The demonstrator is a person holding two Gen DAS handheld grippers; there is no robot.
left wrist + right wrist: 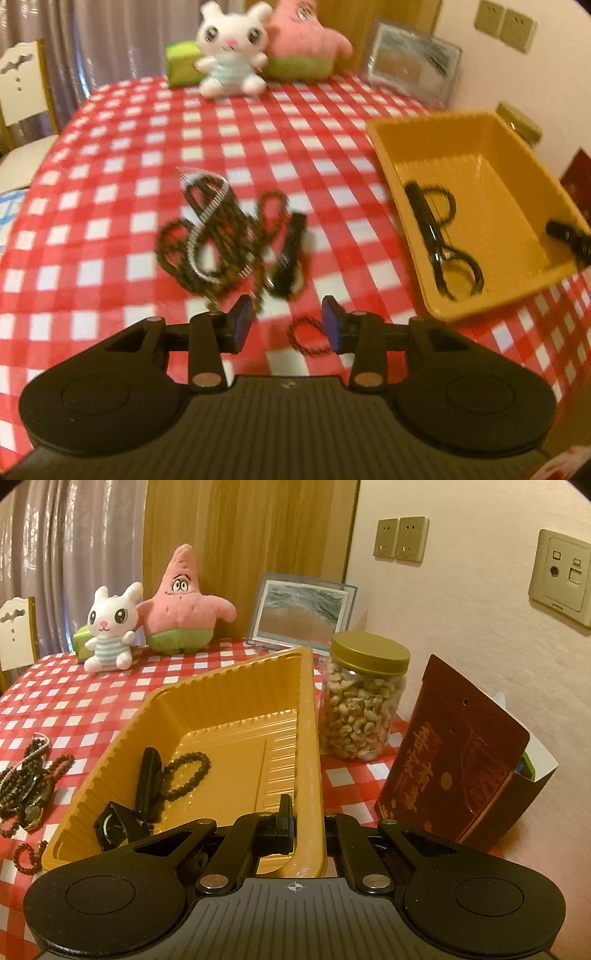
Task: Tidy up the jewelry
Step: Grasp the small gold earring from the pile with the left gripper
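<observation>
**Mei:** Jewelry first. Where is it, seen from the left gripper [287,325]?

**Tao:** Straight ahead of its fingers lies a tangled heap of dark beaded strands with a silvery coiled bracelet [229,236] on the red-and-white checked tablecloth [122,147]. A small dark-red bead loop [309,336] sits between the two blue-padded fingertips [242,321], closer to the right-hand one. The picture is blurred, so I cannot tell if a pad touches it.

**Mei:** And the jaws?

**Tao:** Spread wide apart, nothing held.

**Mei:** The tray?

**Tao:** Ahead and to the right of that tool, the ridged mustard-yellow plastic tray [384,147]. Inside it lie a black-strapped wristwatch [443,243] and a dark bead bracelet [445,201].

**Mei:** The right gripper [306,825]?

**Tao:** Its fingers are pinched on the tray's near right rim, one finger inside the wall, the other outside. From that camera the watch [125,812] and bracelet [186,771] lie ahead to the left in the tray, and the heap lies further left, outside it.

**Mei:** Beyond that?

**Tao:** Just past the tray's right wall stands a clear jar of cashews with a gold lid [364,698]; to the tool's right leans a dark red printed pouch [454,753]. Far ahead sit a white plush rabbit [110,627], a pink starfish plush [181,602] and a framed sand picture [303,613].
</observation>
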